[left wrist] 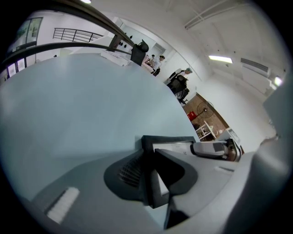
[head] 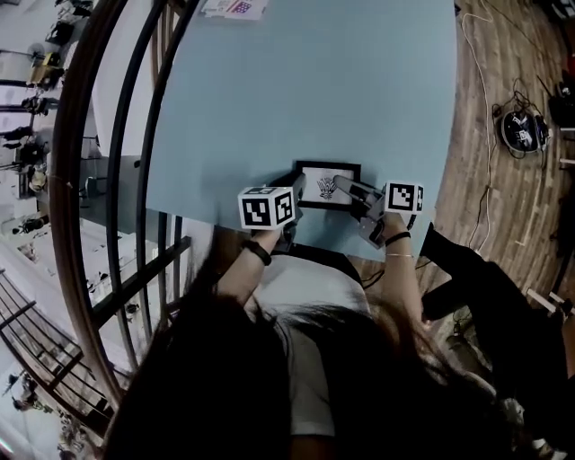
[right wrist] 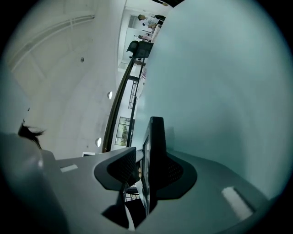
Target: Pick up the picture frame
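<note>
A black picture frame with a white mat and a small drawing sits by the near edge of the pale blue table. My left gripper is at the frame's left side. In the left gripper view the frame's edge stands between the jaws of the left gripper, both pads against it. My right gripper is at the frame's right side. In the right gripper view the right gripper has the frame between wide jaws, with a gap at the left pad.
A printed sheet lies at the table's far edge. A dark curved railing runs along the left. Cables and a round device lie on the wooden floor to the right. The table's near edge is just below the frame.
</note>
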A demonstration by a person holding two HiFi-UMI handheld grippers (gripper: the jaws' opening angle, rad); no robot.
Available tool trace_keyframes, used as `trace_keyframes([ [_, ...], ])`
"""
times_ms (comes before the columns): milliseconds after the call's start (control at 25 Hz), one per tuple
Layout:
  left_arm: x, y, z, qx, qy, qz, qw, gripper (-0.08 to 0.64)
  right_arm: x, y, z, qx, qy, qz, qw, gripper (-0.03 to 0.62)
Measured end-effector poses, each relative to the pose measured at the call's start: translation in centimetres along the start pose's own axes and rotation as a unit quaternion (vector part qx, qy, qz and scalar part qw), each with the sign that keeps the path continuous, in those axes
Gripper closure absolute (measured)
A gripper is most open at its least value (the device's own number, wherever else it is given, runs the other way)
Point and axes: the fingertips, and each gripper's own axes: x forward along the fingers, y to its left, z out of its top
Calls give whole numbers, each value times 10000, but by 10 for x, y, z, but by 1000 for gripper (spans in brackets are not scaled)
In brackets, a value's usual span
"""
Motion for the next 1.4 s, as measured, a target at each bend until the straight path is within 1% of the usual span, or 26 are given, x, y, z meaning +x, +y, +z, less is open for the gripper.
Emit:
trace_keyframes([
  [120, 0, 0, 1, -16, -6, -22, 10000, 445, 10, 5, -2, -80, 17, 87, 9999, 476],
  [280, 0, 0, 0, -52, 37, -25, 10000, 445, 10, 0, -3, -138, -113, -77, 9998, 556],
  [320, 0, 1, -1, -72, 52, -18, 10000, 445, 10, 0, -3, -155, -151, -81, 9997, 566],
  [440, 2, 4, -3, -126, 71, -23, 9999, 445, 12, 5, 0, -224, -235, 99, 9994, 574],
  [480, 2, 4, -3, -128, 67, -34, 9999, 445, 12, 5, -1, -180, -252, 124, 9994, 577],
  [560, 2, 5, -4, -146, 73, -39, 9999, 443, 11, 3, -2, -88, -261, 86, 9996, 578],
  [720, 0, 3, -3, -152, 63, -37, 9999, 443, 10, 6, -1, -105, -258, 82, 9996, 578],
  [1000, -4, -3, 6, 80, -86, -124, 9999, 442, 9, 13, 3, -257, -307, 58, 9992, 578],
  [1240, -13, -4, 15, 188, -320, -144, 9992, 443, 7, 16, 9, -416, -505, -20, 9979, 578],
  [1400, -20, -8, 25, 294, -484, -177, 9982, 443, 4, 22, 13, -616, -612, -63, 9962, 578],
])
